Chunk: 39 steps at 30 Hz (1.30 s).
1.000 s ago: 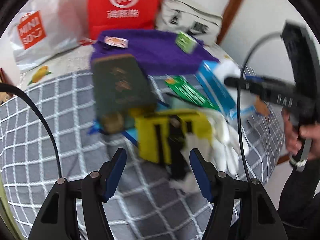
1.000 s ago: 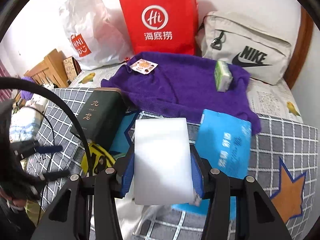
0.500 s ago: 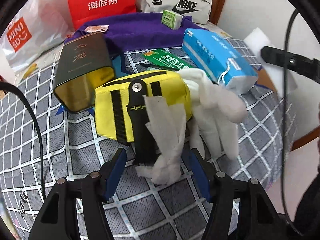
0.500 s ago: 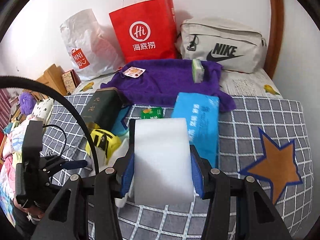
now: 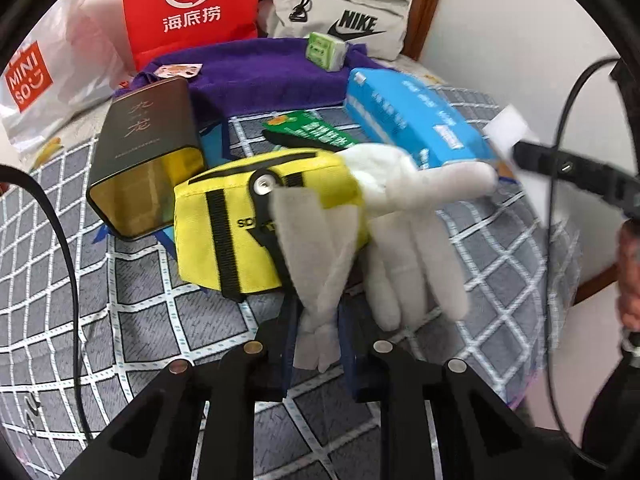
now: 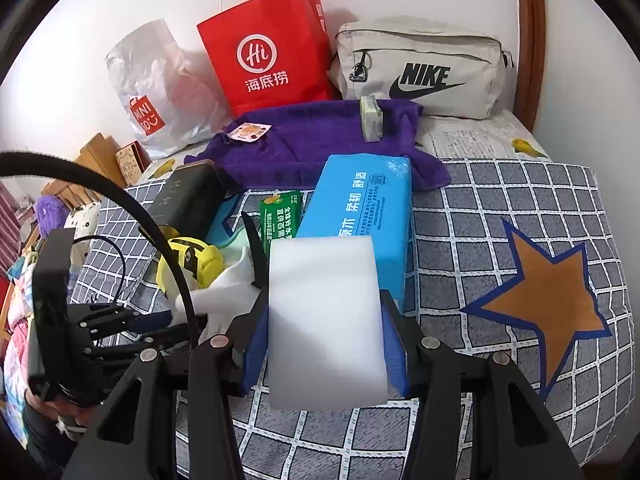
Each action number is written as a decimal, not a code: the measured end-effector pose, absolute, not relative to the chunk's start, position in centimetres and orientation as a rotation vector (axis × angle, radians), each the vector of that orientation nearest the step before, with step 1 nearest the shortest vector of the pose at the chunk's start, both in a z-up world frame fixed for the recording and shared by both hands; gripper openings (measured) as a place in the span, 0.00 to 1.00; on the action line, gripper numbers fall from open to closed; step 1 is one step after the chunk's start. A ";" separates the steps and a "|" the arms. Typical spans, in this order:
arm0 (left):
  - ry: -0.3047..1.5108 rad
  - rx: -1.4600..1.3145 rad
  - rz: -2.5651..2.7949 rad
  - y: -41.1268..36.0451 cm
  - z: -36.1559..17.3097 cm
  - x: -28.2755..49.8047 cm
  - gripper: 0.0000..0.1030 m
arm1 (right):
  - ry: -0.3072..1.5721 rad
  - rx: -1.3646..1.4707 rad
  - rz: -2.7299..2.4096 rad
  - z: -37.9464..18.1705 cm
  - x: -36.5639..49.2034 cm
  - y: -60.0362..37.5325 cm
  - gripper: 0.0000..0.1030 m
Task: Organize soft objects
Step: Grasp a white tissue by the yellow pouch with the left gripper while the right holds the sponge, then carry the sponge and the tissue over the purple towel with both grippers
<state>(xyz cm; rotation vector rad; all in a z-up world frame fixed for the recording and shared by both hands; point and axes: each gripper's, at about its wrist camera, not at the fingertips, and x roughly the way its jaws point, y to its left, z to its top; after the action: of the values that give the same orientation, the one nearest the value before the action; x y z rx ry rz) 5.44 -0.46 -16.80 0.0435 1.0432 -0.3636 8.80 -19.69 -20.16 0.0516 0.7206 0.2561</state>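
Note:
My left gripper [image 5: 318, 332] hangs low over the checked bedspread [image 5: 132, 320]. Its jaws are closing, and a white cloth strip [image 5: 316, 248] draped over the yellow pouch [image 5: 236, 220] is pinched between the pads. A white glove [image 5: 416, 256] lies just right of the pouch. My right gripper [image 6: 326, 320] is shut on a white sponge block [image 6: 326, 320] and held above the bed in front of the blue tissue pack [image 6: 360, 208]. The purple towel [image 6: 320, 136] lies behind them.
A dark tin [image 5: 148, 152], a green packet [image 5: 316, 132] and a small green tissue pack [image 5: 324, 50] lie nearby. A red paper bag [image 6: 264, 52], a Miniso plastic bag [image 6: 156, 96] and a Nike bag [image 6: 420, 72] stand along the wall. The bed's edge drops off at the right.
My left gripper came in closer to the yellow pouch, and its jaws narrowed onto the white cloth strip. My right gripper drew back from the pile, still holding the sponge.

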 end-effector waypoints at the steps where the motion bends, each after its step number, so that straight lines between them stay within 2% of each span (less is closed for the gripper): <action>1: 1.038 0.042 -0.364 -0.3 -16.5 5.3 0.18 | 0.720 0.052 0.256 -20.1 8.8 -19.7 0.48; 12: 0.989 0.039 -0.311 1.9 -12.5 5.2 0.18 | 0.690 0.046 0.278 -18.4 9.0 -19.4 0.48; 39: 0.876 -0.043 -0.245 6.0 -7.3 13.3 0.18 | 0.620 0.005 0.303 -13.9 12.7 -17.7 0.49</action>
<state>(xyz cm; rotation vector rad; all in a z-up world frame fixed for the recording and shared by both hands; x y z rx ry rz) 13.34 6.02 -7.29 -0.0426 0.8764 -0.2451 12.74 -17.73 -13.92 0.0052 0.6204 0.3029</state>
